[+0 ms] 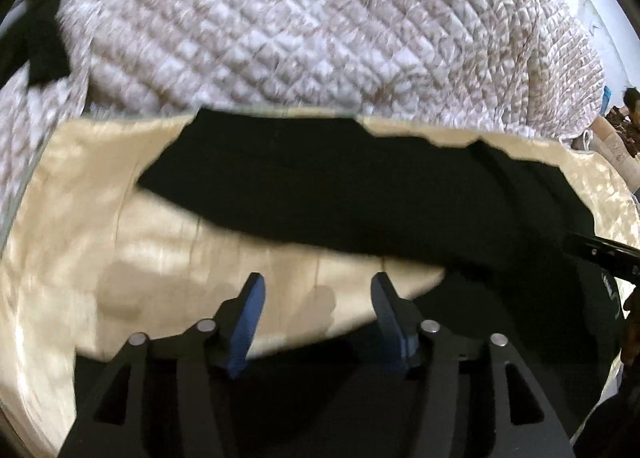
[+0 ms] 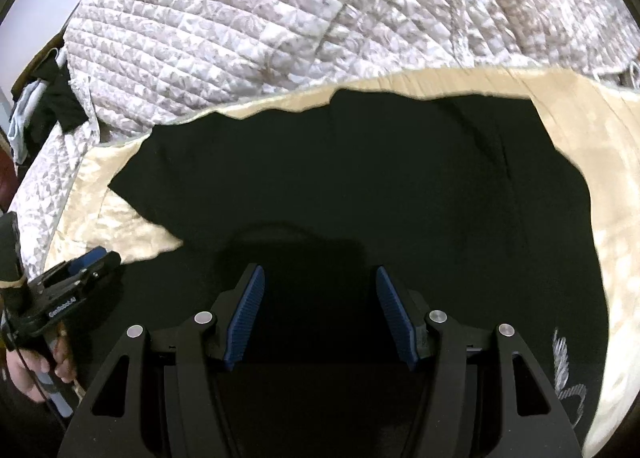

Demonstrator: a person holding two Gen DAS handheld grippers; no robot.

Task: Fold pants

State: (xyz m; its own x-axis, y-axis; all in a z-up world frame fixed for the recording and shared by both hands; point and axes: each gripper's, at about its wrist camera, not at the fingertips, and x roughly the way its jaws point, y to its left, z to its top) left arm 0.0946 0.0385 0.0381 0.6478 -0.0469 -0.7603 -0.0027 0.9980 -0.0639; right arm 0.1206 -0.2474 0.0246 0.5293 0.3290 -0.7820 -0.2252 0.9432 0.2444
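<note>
Black pants (image 1: 360, 194) lie spread on a cream sheet (image 1: 100, 218); they fill the middle of the right wrist view (image 2: 380, 178), with a white logo (image 2: 568, 374) at the lower right. My left gripper (image 1: 316, 286) is open and empty, over the sheet just short of the pants' near edge. My right gripper (image 2: 320, 278) is open and empty, directly above the black cloth. The left gripper also shows at the left edge of the right wrist view (image 2: 86, 262). The right gripper's tip shows at the right of the left wrist view (image 1: 600, 254).
A quilted white and beige blanket (image 1: 280, 18) is piled behind the sheet, also in the right wrist view (image 2: 280, 18). Dark clothes (image 2: 56, 102) lie at the far left. A person (image 1: 632, 98) sits at the far right.
</note>
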